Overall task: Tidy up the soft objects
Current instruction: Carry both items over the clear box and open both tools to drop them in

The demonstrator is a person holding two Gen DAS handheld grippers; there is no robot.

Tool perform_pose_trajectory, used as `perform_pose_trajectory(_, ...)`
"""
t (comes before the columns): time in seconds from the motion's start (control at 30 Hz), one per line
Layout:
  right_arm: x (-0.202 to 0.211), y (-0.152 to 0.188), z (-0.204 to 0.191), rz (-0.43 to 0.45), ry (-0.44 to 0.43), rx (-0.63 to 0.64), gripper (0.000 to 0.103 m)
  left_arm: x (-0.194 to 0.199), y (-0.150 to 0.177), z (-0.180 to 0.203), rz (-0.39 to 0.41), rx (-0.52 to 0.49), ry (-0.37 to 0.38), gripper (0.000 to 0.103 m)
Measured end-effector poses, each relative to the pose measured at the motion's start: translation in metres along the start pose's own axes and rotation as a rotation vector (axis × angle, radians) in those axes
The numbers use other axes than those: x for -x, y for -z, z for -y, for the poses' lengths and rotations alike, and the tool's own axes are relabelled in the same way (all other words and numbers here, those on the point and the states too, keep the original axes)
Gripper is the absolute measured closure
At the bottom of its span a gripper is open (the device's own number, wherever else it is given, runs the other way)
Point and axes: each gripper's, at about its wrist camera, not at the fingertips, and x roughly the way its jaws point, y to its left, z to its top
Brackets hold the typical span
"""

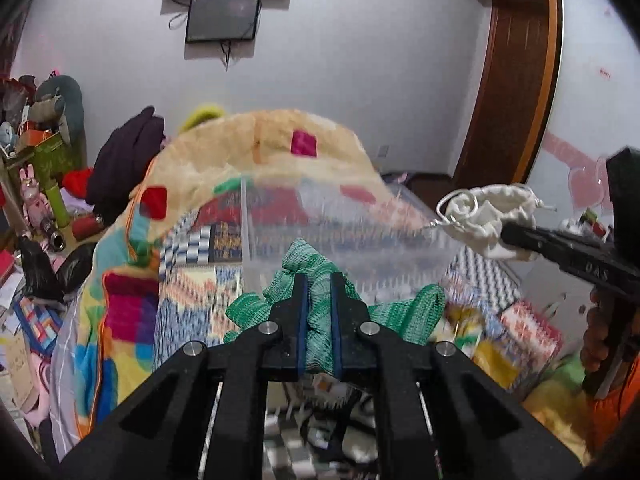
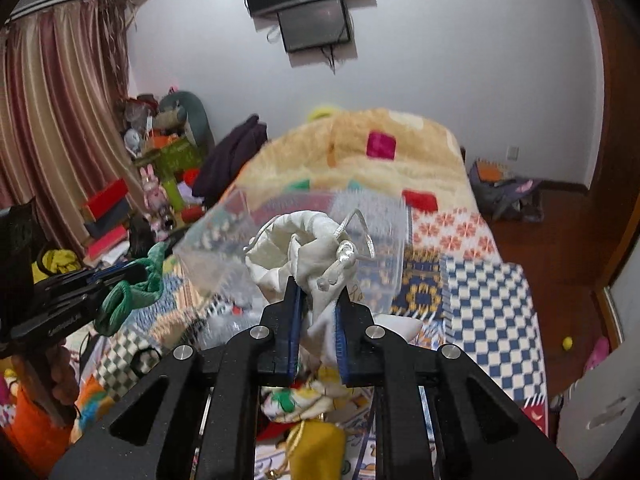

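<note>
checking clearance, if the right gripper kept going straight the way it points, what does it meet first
Probably the clear plastic container, which sits directly ahead of the right gripper and the white drawstring pouch it holds. The pouch would touch it first. Motion blur makes the gap hard to judge. The folded blanket lies beyond.

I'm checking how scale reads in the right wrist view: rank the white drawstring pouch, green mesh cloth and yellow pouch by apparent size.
1. white drawstring pouch, though nearness inflates it
2. green mesh cloth and yellow pouch: too alike to rank

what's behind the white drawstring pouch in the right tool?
Behind the white drawstring pouch held by the right tool: a blurred clear plastic container, then the blanket pile. Container contents unreadable.
</note>
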Motion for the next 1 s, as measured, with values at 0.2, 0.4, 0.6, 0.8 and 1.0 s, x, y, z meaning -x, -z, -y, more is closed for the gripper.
perform_pose_trajectory(0.2,-0.003,-0.021,0.004,0.05,0.021,-0.004,0.09,-0.009,-0.035,0.005,0.074,-0.042,-0.041,0.094)
perform_pose_trajectory(0.4,-0.027,-0.036,0.008,0.044,0.03,-0.002,0.09,-0.036,-0.064,0.005,0.088,-0.073,-0.057,0.094)
perform_pose_trajectory(0.6,-0.061,-0.041,0.008,-0.014,0.034,0.021,0.09,-0.078,-0.074,0.006,0.03,-0.104,-0.068,0.094)
perform_pose_trajectory(0.8,-0.099,-0.031,0.01,-0.107,0.032,0.041,0.09,-0.123,-0.064,0.005,-0.075,-0.119,-0.072,0.094)
perform_pose_trajectory(1.0,-0.125,-0.018,0.01,-0.187,0.02,0.061,0.089,-0.152,-0.052,0.006,-0.151,-0.14,-0.077,0.094)
